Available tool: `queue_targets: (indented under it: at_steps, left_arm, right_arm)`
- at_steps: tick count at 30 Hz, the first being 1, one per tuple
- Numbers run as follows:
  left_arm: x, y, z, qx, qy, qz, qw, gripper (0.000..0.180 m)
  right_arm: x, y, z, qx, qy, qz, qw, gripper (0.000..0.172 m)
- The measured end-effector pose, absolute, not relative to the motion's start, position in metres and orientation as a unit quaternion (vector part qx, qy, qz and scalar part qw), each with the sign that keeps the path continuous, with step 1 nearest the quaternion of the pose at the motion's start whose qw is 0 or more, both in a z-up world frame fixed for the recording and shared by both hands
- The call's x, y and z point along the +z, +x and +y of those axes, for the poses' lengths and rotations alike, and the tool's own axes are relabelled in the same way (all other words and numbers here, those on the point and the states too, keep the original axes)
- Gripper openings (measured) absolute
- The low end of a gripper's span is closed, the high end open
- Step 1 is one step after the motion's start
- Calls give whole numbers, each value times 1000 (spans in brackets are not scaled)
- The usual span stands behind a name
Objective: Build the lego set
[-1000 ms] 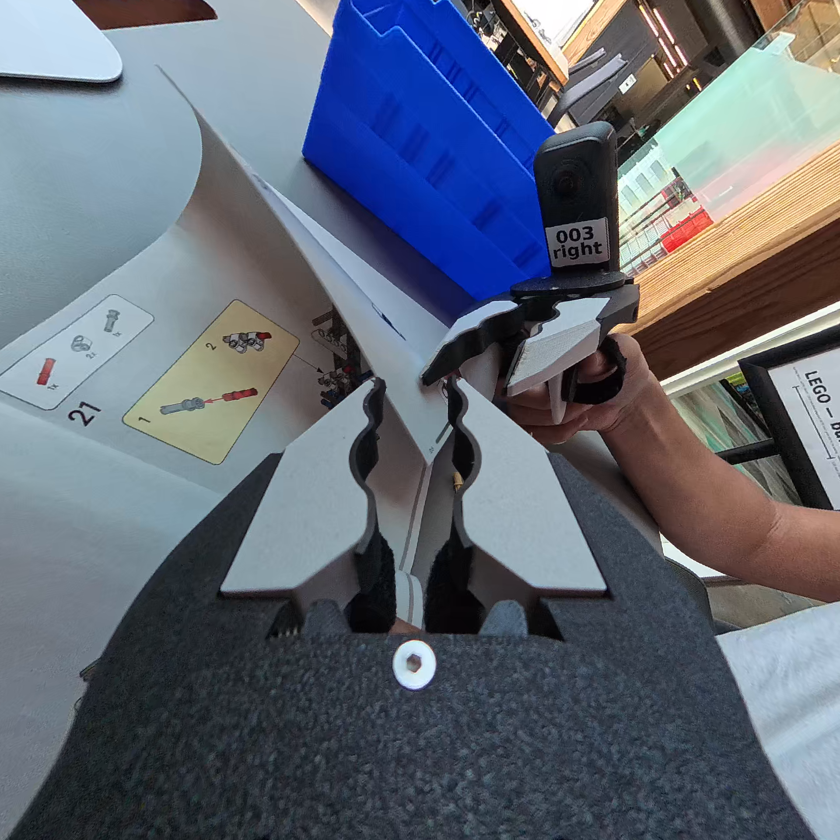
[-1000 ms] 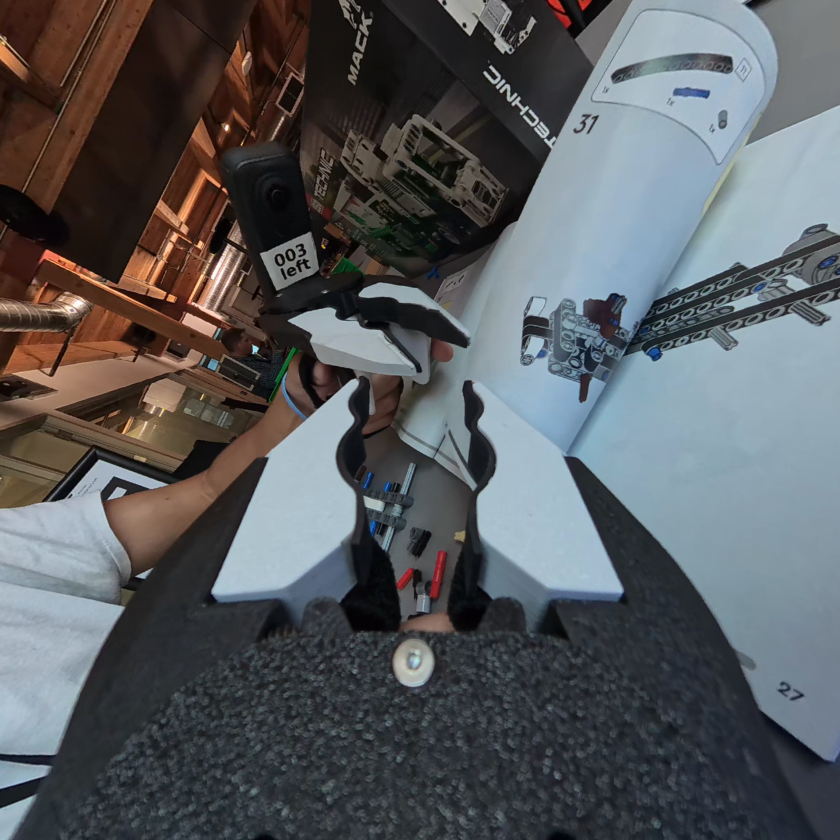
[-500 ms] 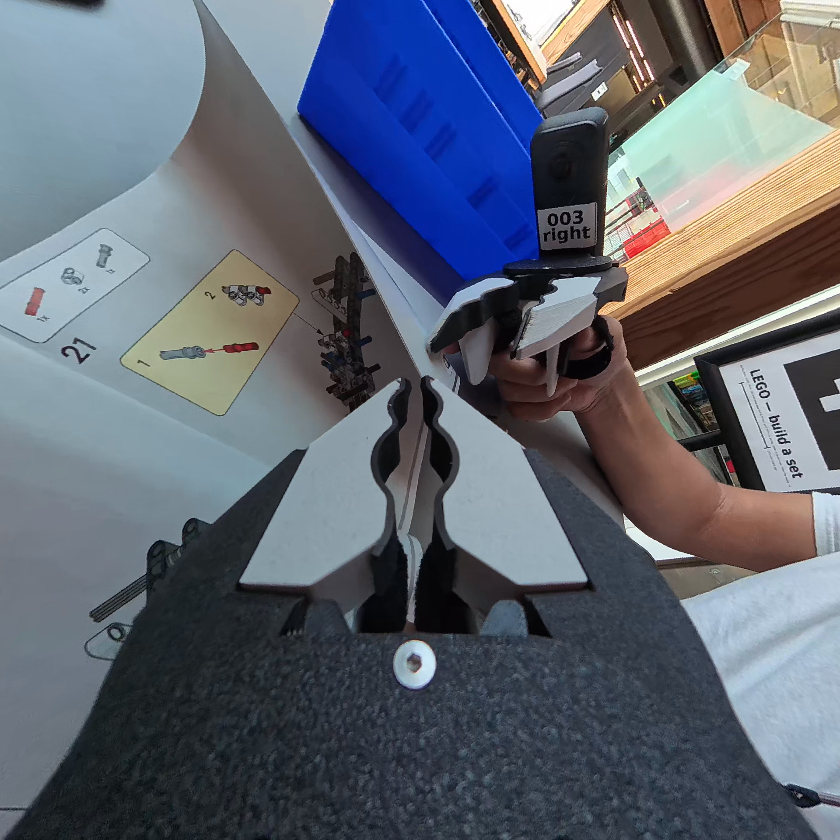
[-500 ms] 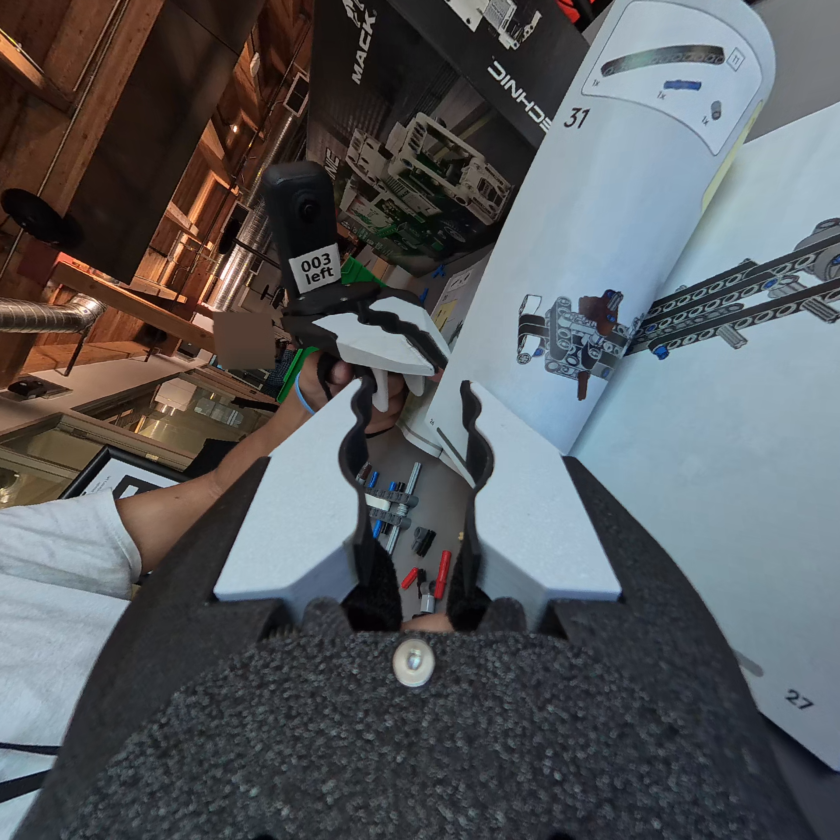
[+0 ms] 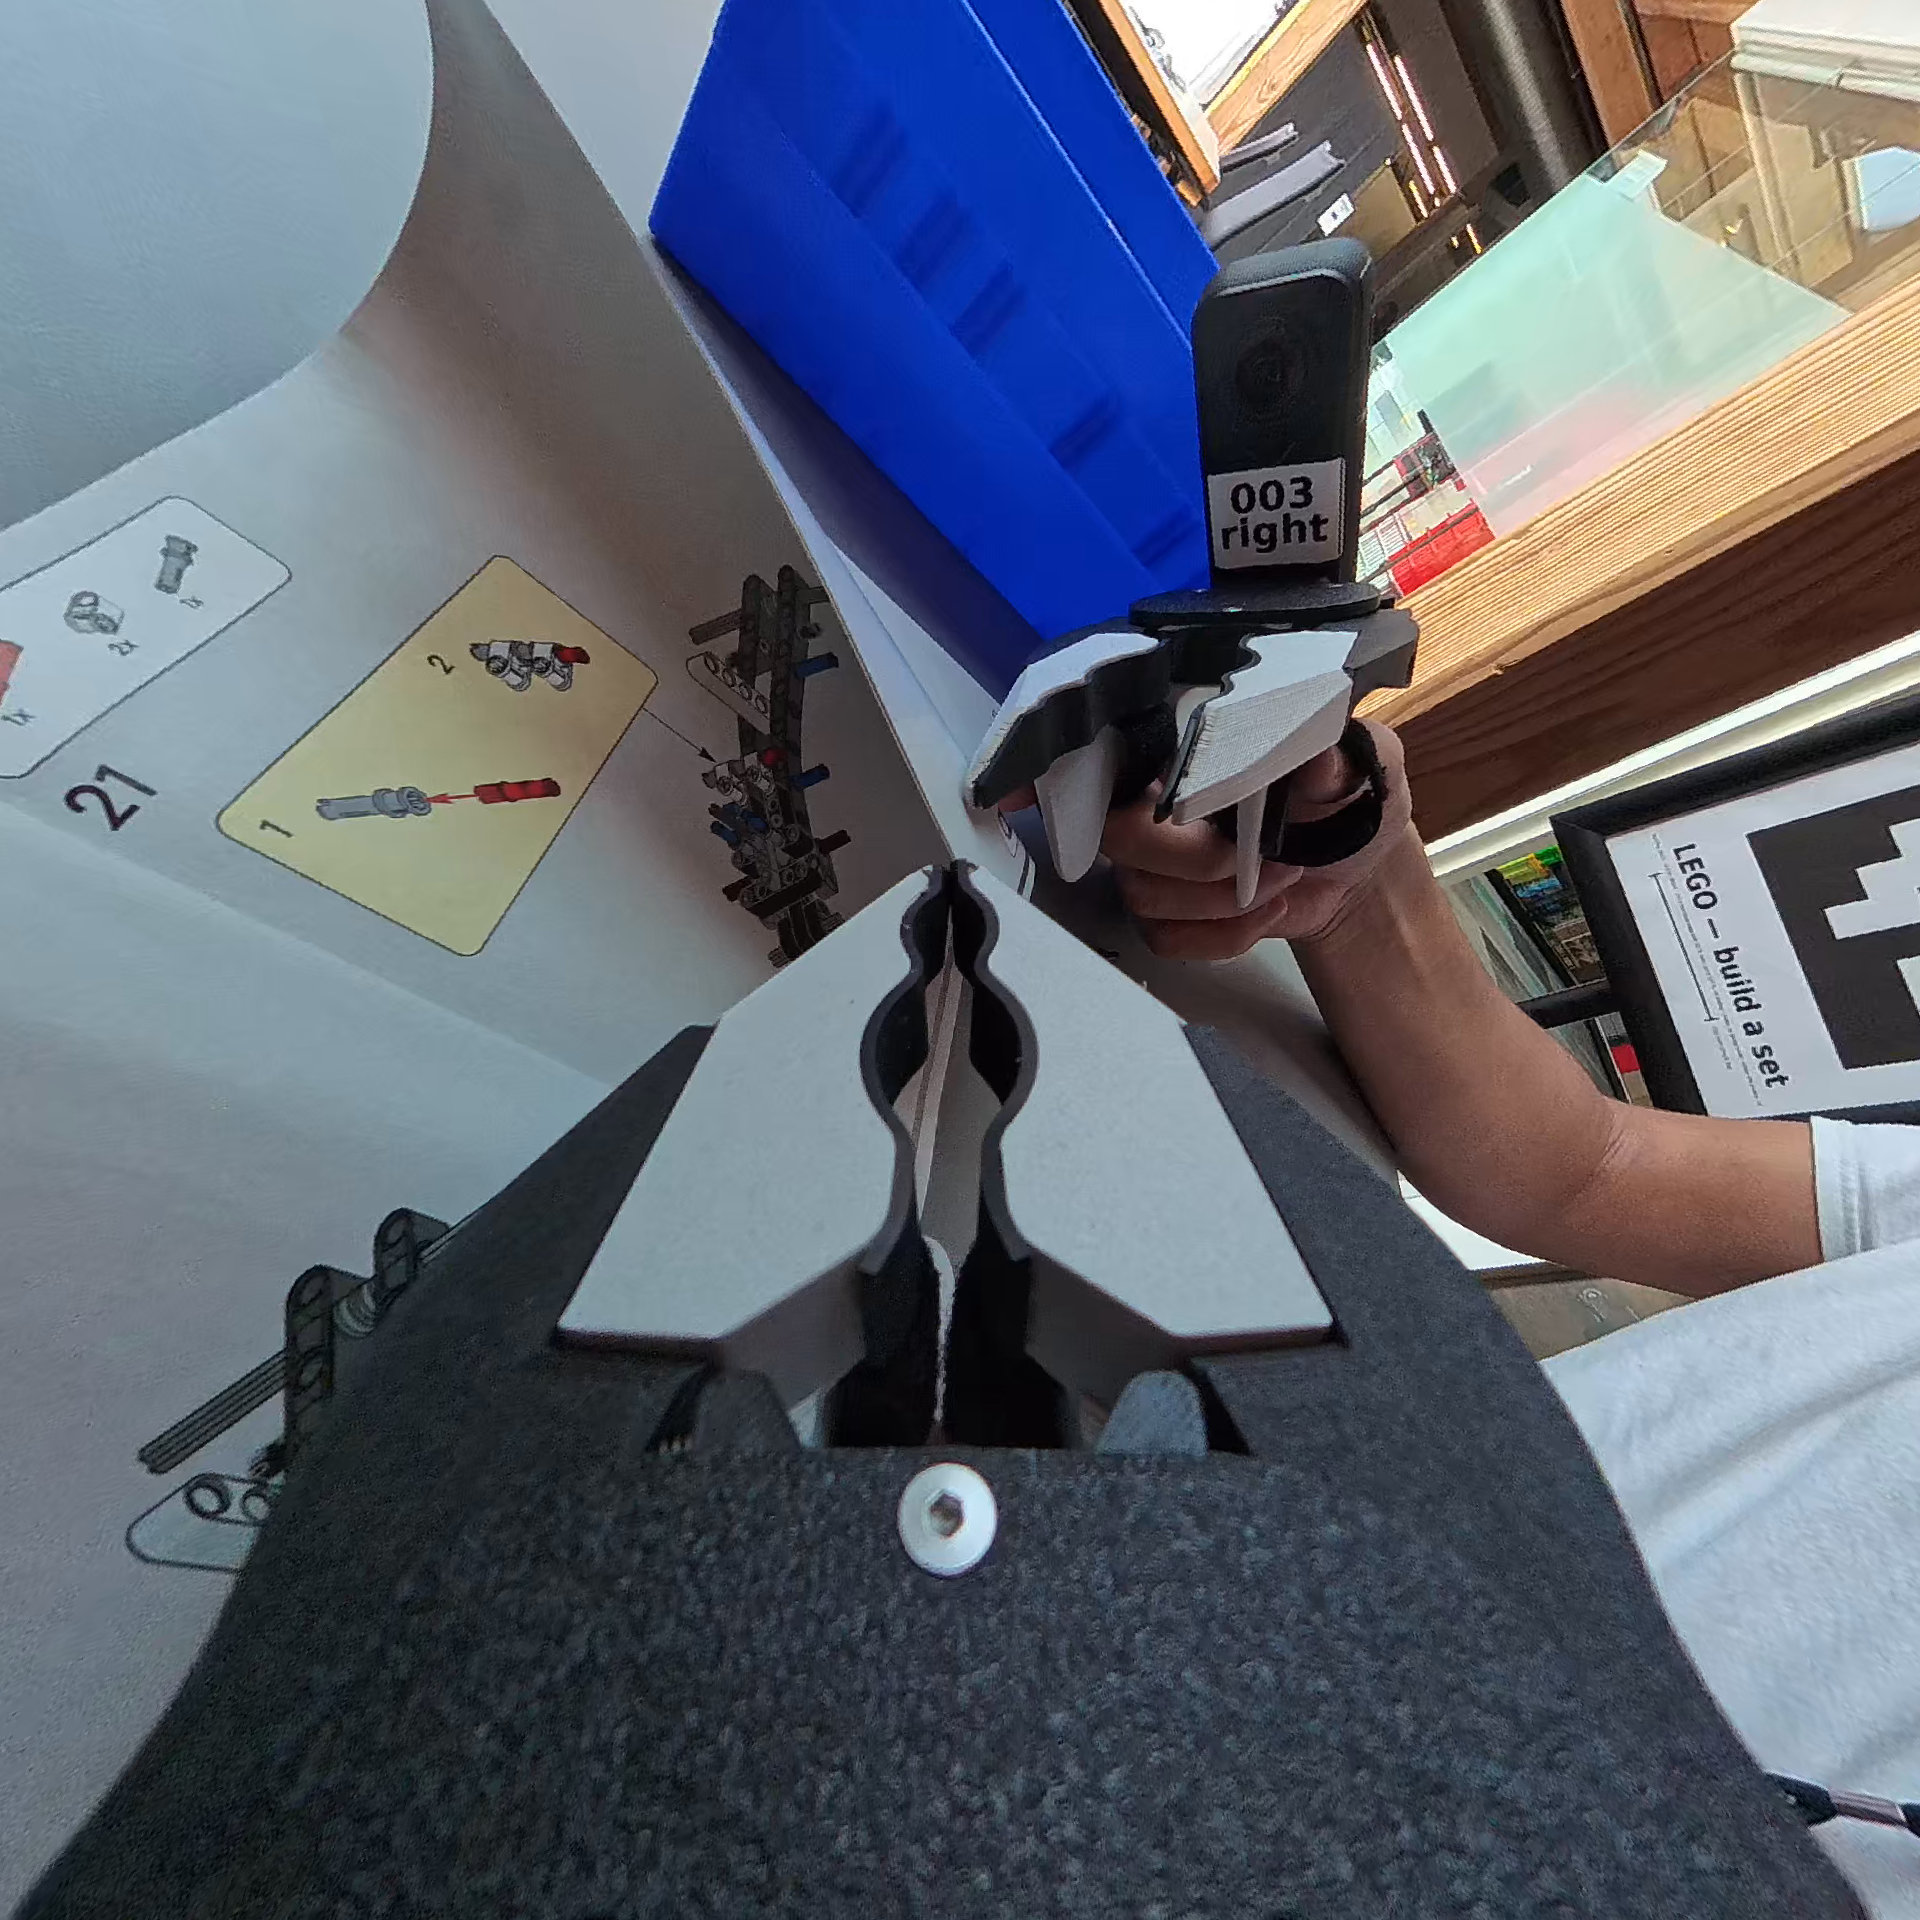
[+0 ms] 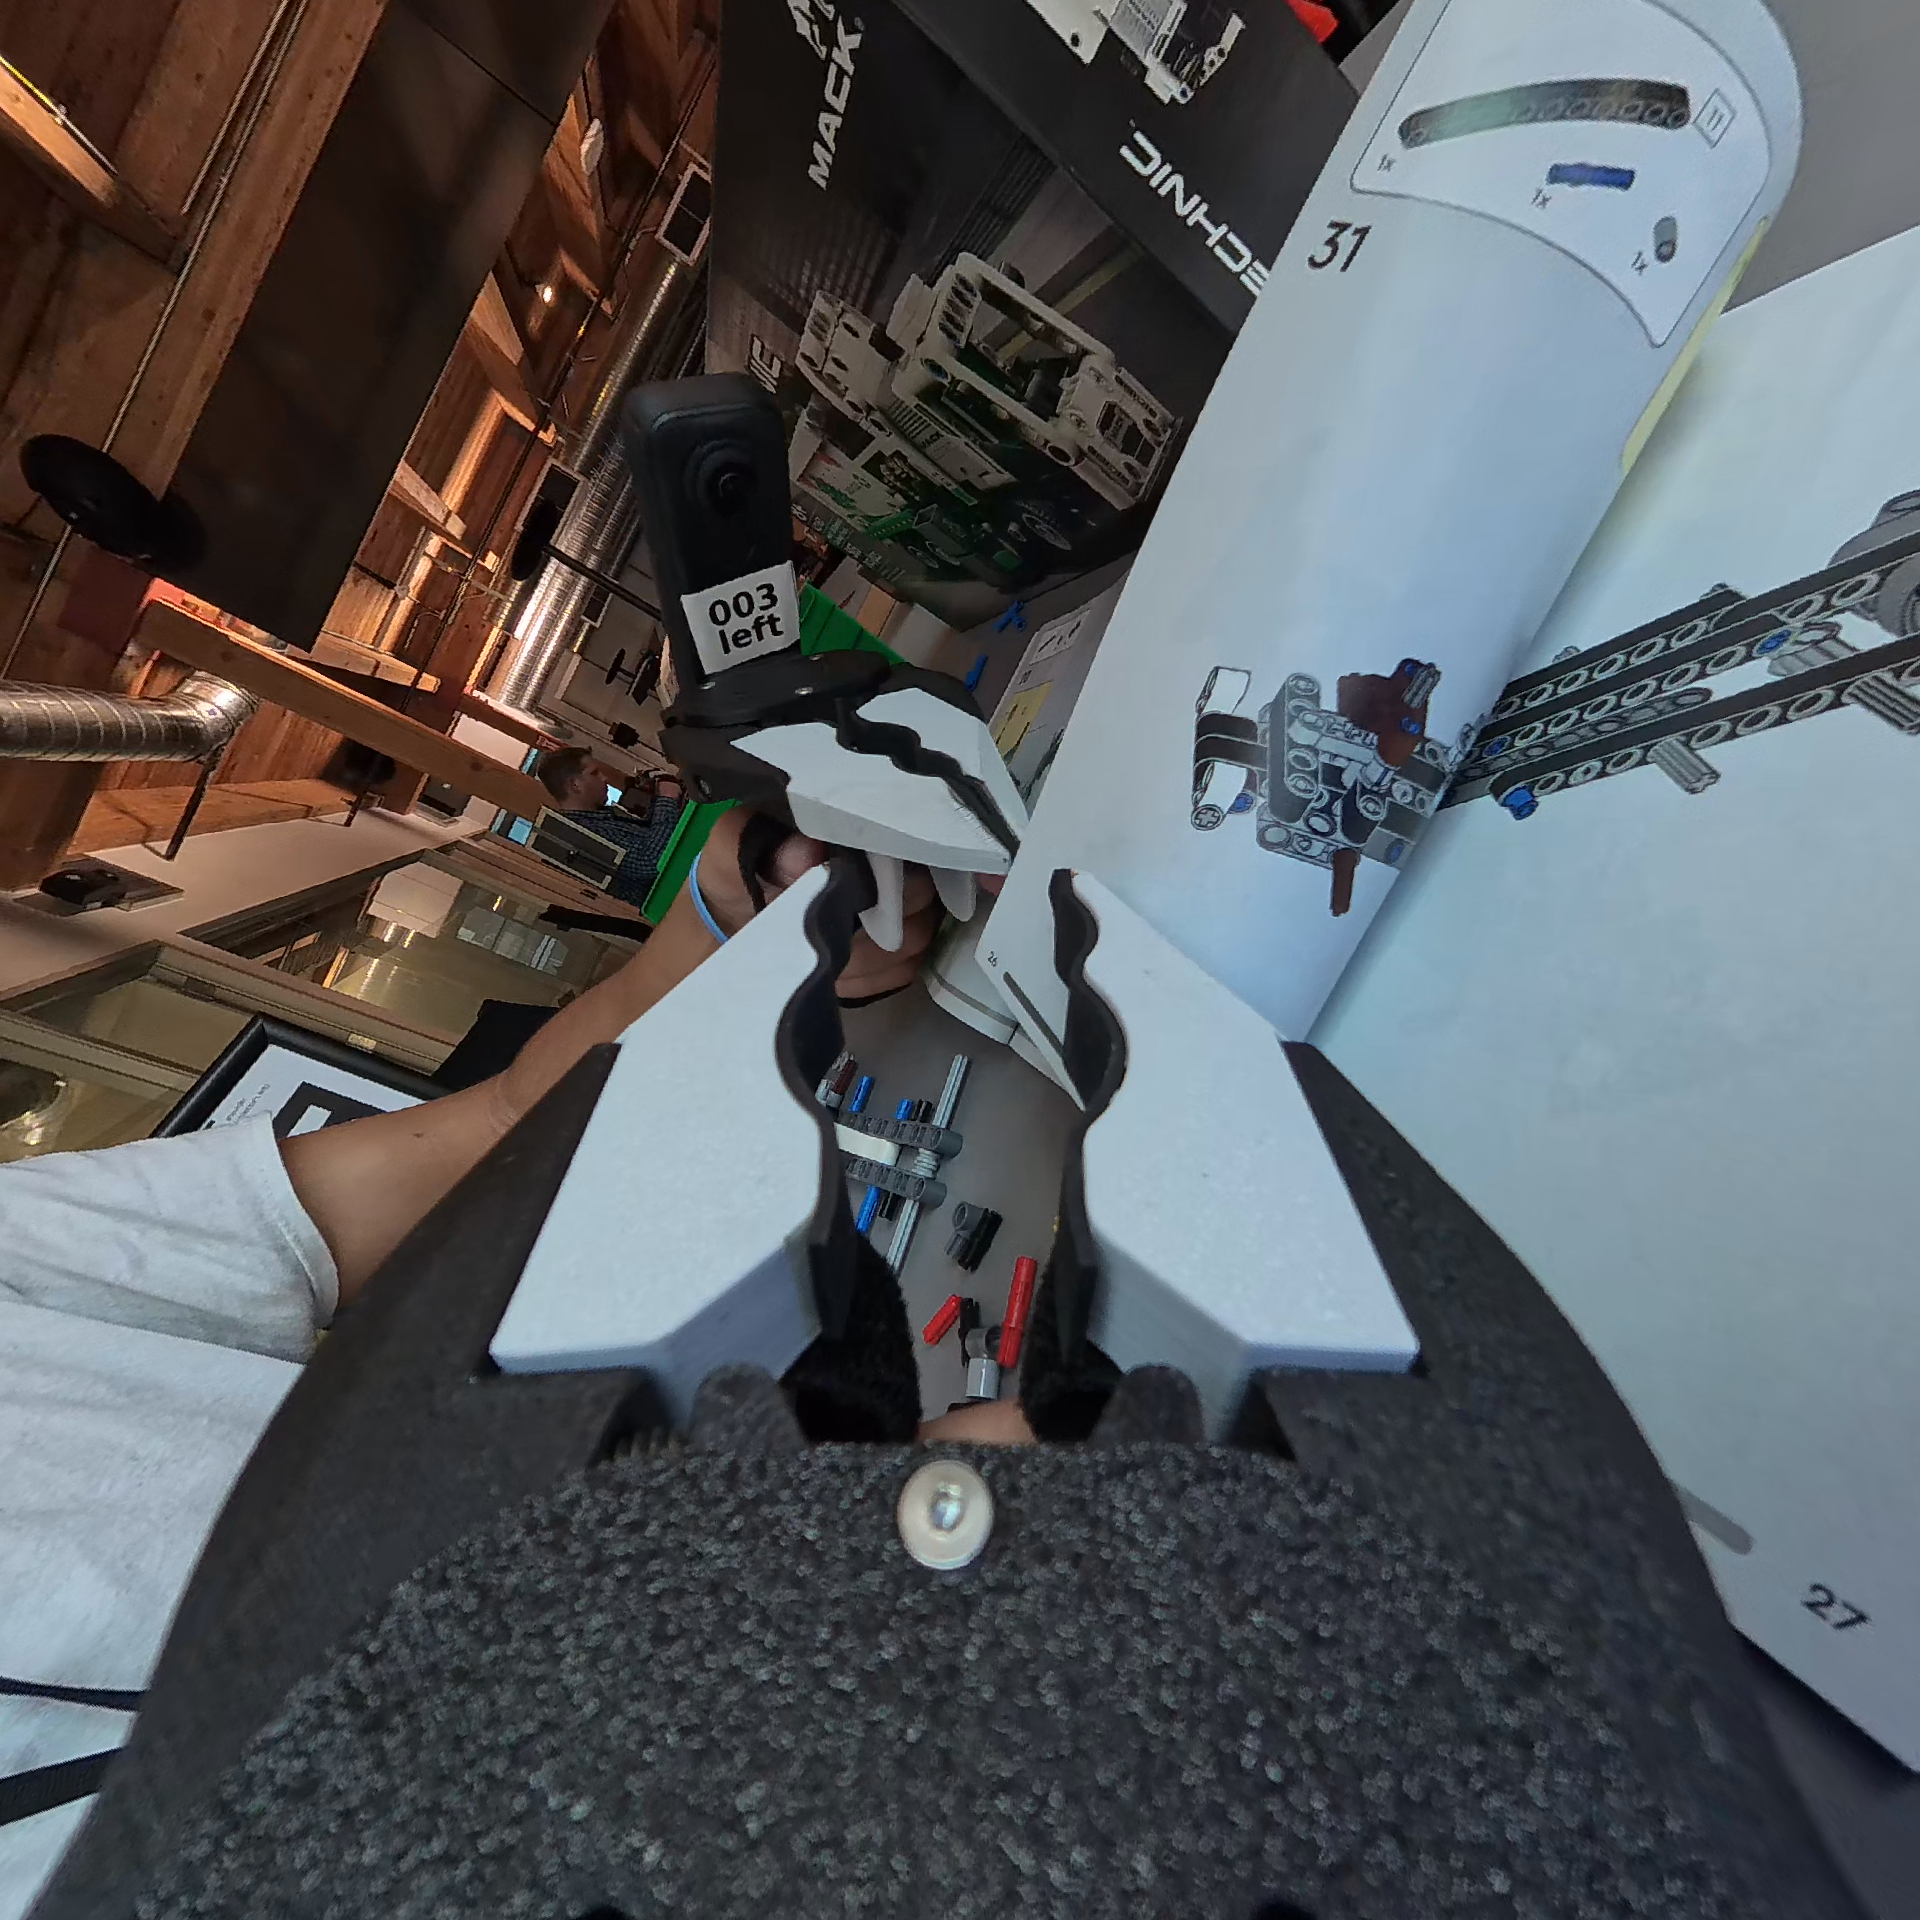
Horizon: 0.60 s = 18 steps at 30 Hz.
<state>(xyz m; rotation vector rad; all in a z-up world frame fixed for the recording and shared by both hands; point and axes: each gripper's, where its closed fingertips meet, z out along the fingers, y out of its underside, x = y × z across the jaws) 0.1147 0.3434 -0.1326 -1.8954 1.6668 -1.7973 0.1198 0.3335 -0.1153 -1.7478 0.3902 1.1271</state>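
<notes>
Riding each claw, close behind the fingers. Facing one another across the open instruction booklet, both sharing it.

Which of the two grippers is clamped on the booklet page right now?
The left gripper: its jaws are shut on the lifted page. The right gripper stands open, the page corner just against one finger.

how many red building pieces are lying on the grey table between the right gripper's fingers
2. A longer red piece lies close to the right finger; a shorter red piece lies just left of it. More could be hidden under the fingers.
</notes>
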Motion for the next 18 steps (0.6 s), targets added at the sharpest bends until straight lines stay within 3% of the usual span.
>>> queue_targets:
  at_steps: [12, 18]
  left_arm:
    - [-131, 116, 343, -582, -618, 528, 19, 0]
    - [-130, 114, 345, -590, -620, 517, 10, 9]
  right_arm:
    - [-115, 119, 333, 466, -719, 160, 490, 37]
    - [-115, 119, 333, 467, -719, 160, 489, 37]
